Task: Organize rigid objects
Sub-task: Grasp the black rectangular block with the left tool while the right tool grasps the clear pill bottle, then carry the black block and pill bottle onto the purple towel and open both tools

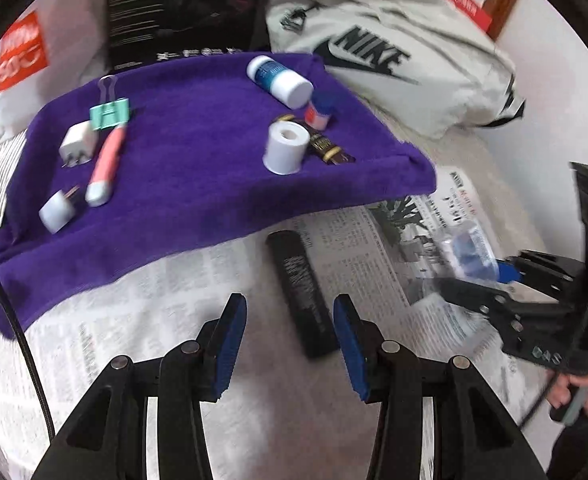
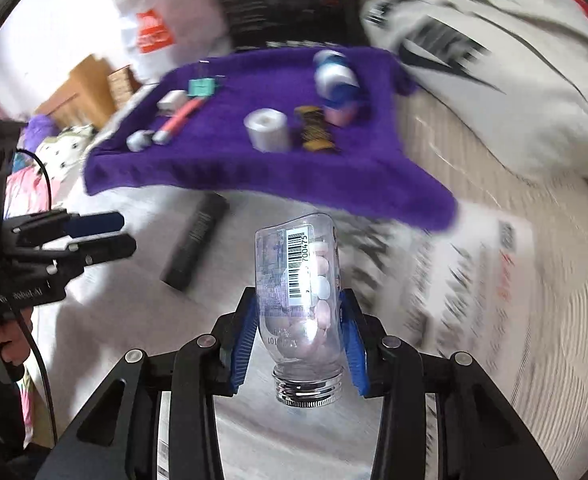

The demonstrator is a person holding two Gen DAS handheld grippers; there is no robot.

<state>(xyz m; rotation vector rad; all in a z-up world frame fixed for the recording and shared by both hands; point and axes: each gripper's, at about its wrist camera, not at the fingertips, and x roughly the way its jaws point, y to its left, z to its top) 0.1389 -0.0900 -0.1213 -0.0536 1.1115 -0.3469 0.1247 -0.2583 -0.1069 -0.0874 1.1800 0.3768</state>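
Two hand-held grippers in play. Right hand-held gripper [image 2: 300, 338] is clamped on the clear pill bottle [image 2: 300, 300], pads low on the body near the threaded neck, neck toward the camera, base pointing ahead at the purple towel [image 2: 253, 176]. Likely step: carry it onto the towel. Keep the squeeze steady and aim for the bare patch ahead, short of the white roll [image 2: 267, 128]. Left hand-held gripper [image 1: 289, 344] hovers, fingers apart, empty; black bar [image 1: 300, 292] lies between and just ahead of them.
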